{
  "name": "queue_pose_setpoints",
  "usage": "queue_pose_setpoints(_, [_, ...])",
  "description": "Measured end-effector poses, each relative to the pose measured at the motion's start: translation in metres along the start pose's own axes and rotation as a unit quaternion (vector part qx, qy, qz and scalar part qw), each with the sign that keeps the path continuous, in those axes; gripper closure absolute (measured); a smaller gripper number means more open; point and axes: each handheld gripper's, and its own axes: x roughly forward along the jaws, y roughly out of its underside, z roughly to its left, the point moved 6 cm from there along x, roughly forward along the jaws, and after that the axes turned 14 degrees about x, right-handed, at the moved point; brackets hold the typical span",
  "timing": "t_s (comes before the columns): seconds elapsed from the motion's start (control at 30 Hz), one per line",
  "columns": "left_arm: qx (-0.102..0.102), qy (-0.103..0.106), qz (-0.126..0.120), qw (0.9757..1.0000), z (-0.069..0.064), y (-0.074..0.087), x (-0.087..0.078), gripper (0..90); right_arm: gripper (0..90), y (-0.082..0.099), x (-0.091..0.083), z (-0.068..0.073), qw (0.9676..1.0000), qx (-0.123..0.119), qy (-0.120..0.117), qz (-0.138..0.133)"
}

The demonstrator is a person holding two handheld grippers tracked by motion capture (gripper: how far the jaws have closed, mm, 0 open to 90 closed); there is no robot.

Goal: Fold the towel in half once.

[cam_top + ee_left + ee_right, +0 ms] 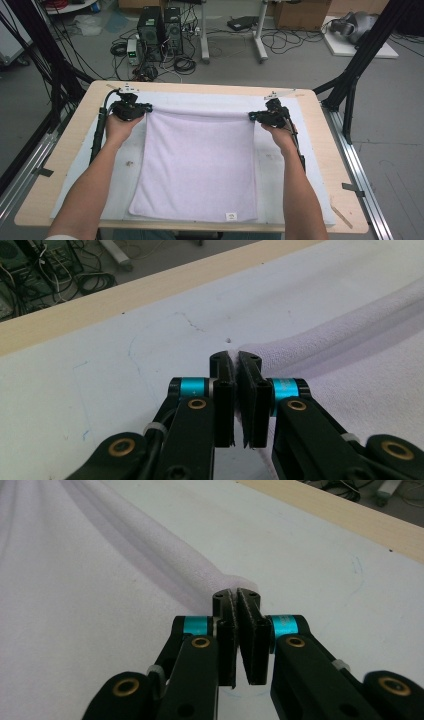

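Observation:
A pale lilac towel [197,165] lies flat on the white mat, its near edge carrying a small label [230,216]. My left gripper [145,107] is shut on the towel's far left corner [260,351]. My right gripper [253,116] is shut on the far right corner [235,582]. In the left gripper view the jaws of the left gripper [234,358] stand pressed together with towel cloth running off to the right. From the right gripper [234,595] a rolled fold of the towel [150,540] stretches away to the upper left. Both corners sit low, at the mat.
The white mat [300,150] covers most of the wooden table [65,145]. Black frame posts [350,85] stand at the table's far corners. Computer towers [160,32] and cables lie on the floor beyond the far edge.

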Motion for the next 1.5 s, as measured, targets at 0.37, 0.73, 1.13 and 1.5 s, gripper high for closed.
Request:
queue_pose_setpoints(0.37, [0.005, 0.001, -0.011, 0.9999, -0.007, 0.002, -0.012, 84.8, 86.3, -0.003, -0.011, 0.010, 0.9998, -0.012, -0.011, -0.008])
queue_pose_setpoints(0.73, [0.002, 0.000, -0.019, 0.9998, -0.006, 0.000, -0.018, 84.7, 86.4, -0.005, -0.018, 0.014, 0.9997, -0.017, -0.010, -0.014])
queue_pose_setpoints(1.13, [-0.002, 0.002, -0.023, 0.9997, -0.004, 0.001, -0.015, 84.6, 86.4, -0.007, -0.014, 0.013, 0.9999, -0.016, -0.003, -0.005])
queue_pose_setpoints(1.5, [-0.001, 0.006, -0.032, 0.9995, -0.005, -0.001, -0.019, 84.6, 86.4, -0.007, -0.015, 0.015, 0.9998, -0.022, -0.003, -0.002])
